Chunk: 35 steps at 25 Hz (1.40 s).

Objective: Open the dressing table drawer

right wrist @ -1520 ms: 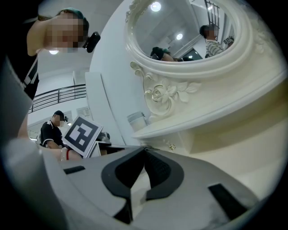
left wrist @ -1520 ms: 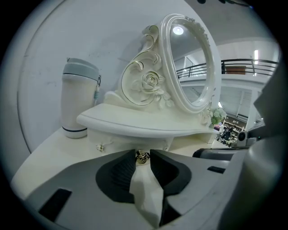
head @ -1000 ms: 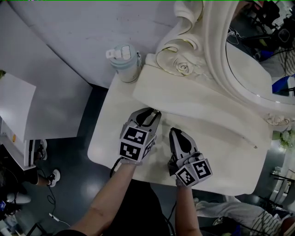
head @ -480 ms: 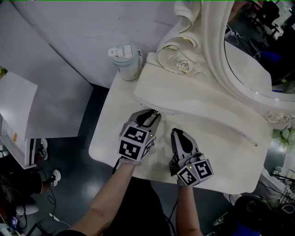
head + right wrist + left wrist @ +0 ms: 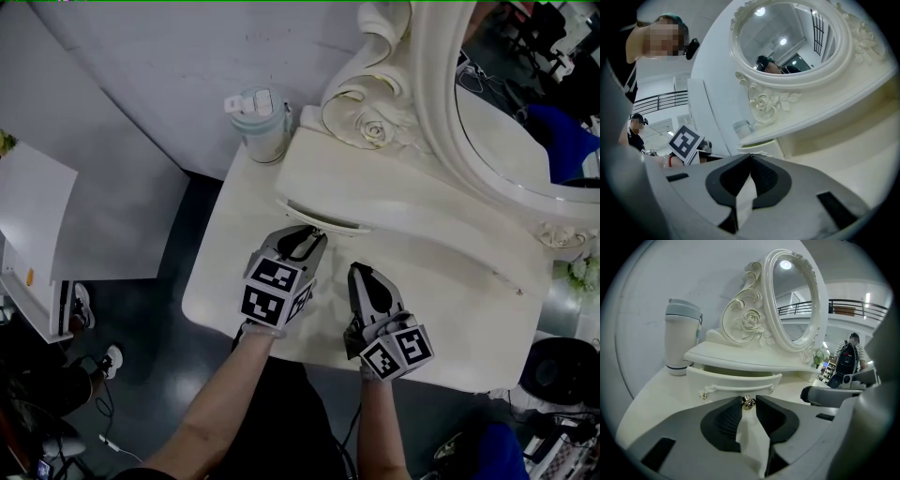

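The cream dressing table (image 5: 450,309) carries a small shelf unit with a curved drawer (image 5: 323,217) that stands slightly pulled out, with a dark gap above its front. In the left gripper view the drawer front (image 5: 733,380) shows a small metal knob (image 5: 748,402). My left gripper (image 5: 317,230) (image 5: 748,401) is shut on that knob, its pads pinching it from both sides. My right gripper (image 5: 359,272) (image 5: 750,155) rests shut over the tabletop just right of the left one, with nothing between its jaws.
A pale lidded tumbler (image 5: 258,122) (image 5: 682,336) stands at the table's back left corner. The ornate oval mirror (image 5: 506,122) (image 5: 792,301) rises behind the shelf. The table's front edge is close under my hands. A person (image 5: 848,359) stands far off to the right.
The dark gap above the drawer front has grown a little wider. Both grippers have hardly moved.
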Available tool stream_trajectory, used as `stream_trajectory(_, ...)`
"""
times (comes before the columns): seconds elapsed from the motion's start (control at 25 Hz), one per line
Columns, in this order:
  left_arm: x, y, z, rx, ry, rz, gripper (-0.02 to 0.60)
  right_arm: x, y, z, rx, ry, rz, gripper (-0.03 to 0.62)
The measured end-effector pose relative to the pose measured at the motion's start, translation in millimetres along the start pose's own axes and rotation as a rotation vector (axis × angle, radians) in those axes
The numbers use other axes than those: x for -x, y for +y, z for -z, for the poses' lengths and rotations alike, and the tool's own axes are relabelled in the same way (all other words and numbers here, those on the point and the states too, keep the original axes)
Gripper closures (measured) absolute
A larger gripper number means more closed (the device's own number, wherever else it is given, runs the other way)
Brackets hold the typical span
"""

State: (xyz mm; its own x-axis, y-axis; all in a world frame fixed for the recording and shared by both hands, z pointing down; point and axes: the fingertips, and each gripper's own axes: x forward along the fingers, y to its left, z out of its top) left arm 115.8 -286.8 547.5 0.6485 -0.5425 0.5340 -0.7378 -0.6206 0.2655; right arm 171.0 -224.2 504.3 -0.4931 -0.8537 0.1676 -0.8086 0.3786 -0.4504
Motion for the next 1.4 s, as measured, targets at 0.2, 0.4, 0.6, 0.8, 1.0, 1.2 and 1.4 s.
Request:
stream_trajectory(0.2, 3, -1, 2, 0.005, 0.0, 0.004, 0.482, 3, 2, 1, -0.002, -0.001, 0.005, 0.588)
stream_trajectory(0.4, 6, -3, 4, 0.009, 0.0, 0.007, 0.482, 6, 2, 2, -0.003, -0.003, 0.008, 0.588)
stream_trajectory(0.6, 9, -4, 7, 0.017, 0.001, 0.013, 0.482, 7, 5, 2, -0.001, -0.007, 0.011, 0.588)
stream_trajectory(0.8, 12, -5, 10, 0.026, 0.006, 0.017, 0.482, 10, 6, 2, -0.002, -0.008, 0.016, 0.588)
stream_trajectory(1.0, 15, -7, 12, 0.028, 0.009, 0.018, 0.482, 11, 7, 1, -0.002, -0.009, 0.015, 0.588)
stream_trajectory(1.2, 18, -8, 14, 0.032, 0.012, 0.019, 0.482, 11, 9, -1, 0.002, -0.008, 0.01, 0.588)
stream_trajectory(1.4, 20, -9, 16, 0.034, 0.014, 0.021, 0.482, 11, 10, -2, 0.005, -0.009, 0.008, 0.588)
